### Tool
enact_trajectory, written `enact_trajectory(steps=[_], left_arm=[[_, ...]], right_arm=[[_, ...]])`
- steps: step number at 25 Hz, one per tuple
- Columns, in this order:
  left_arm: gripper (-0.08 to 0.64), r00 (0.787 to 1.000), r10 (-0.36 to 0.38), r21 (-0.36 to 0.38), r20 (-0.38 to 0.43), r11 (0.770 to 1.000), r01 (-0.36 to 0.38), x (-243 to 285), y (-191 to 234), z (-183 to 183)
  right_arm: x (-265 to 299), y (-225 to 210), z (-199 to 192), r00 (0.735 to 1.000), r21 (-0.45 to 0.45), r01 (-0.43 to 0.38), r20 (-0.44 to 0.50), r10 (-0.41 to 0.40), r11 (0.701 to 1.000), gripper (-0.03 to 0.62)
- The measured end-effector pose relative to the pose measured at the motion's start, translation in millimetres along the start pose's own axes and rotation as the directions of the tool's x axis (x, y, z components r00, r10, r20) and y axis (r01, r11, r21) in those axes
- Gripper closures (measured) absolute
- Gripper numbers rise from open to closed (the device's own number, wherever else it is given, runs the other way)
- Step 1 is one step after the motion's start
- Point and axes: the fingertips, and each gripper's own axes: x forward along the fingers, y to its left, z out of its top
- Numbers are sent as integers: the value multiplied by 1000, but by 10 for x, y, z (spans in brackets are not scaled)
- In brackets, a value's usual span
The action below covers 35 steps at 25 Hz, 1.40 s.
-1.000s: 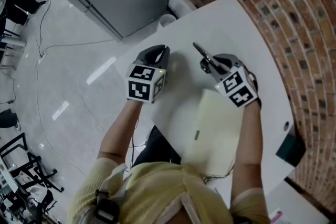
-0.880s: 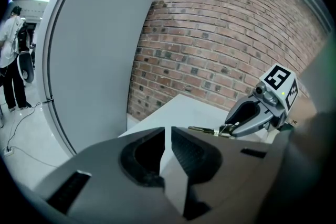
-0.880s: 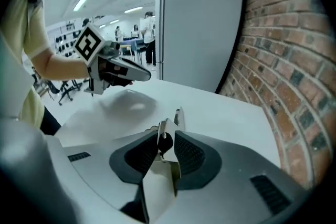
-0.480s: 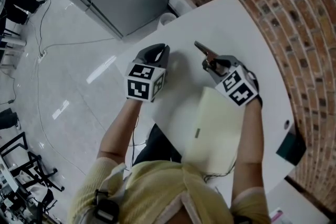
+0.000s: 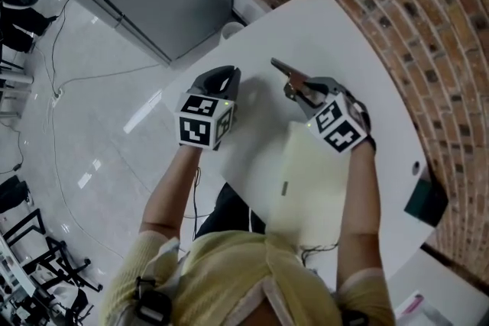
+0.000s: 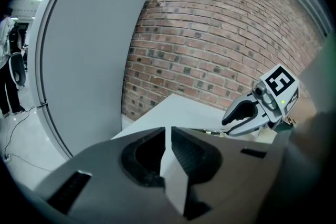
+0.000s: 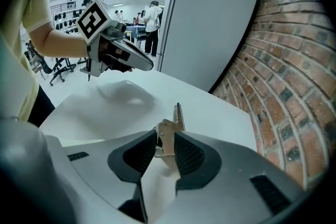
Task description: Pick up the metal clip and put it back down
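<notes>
Head view: we're seeing both forearms reaching far over the white table (image 5: pixel 344 27), left gripper (image 5: pixel 231 73) hovering, right gripper (image 5: pixel 296 90) level, with the metal clip (image 5: pixel 283 72) poking out far-left. Left gripper view: jaws sitting together, empty. Right gripper view: pads pressing the clip's sides.

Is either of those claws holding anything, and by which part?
The right gripper pinches the metal clip by its wider rear end; the left gripper holds nothing.

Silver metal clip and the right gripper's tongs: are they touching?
Touching. The right gripper view shows the right gripper with its tongs pressed on the silver metal clip.
</notes>
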Motion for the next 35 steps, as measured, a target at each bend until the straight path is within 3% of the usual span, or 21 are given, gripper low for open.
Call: enact_trajectory(steps=[4, 8, 16, 35], left_arm=[[541, 1000, -24, 15, -8, 1000, 24, -18, -78, 33], [543, 999, -49, 33, -10, 998, 49, -77, -215, 39], [543, 998, -59, 62, 2, 996, 59, -238, -507, 92], [543, 998, -22, 125, 51, 992, 15, -835, -956, 297]], right_arm=[[-94, -26, 31, 998, 30, 51, 29, -52, 998, 492], [-270, -48, 91, 989, 81, 105, 91, -113, 991, 549], [-623, -77, 31, 952, 139, 250, 142, -270, 958, 588], [-1233, 237, -158, 903, 352, 338, 140, -406, 873, 589]])
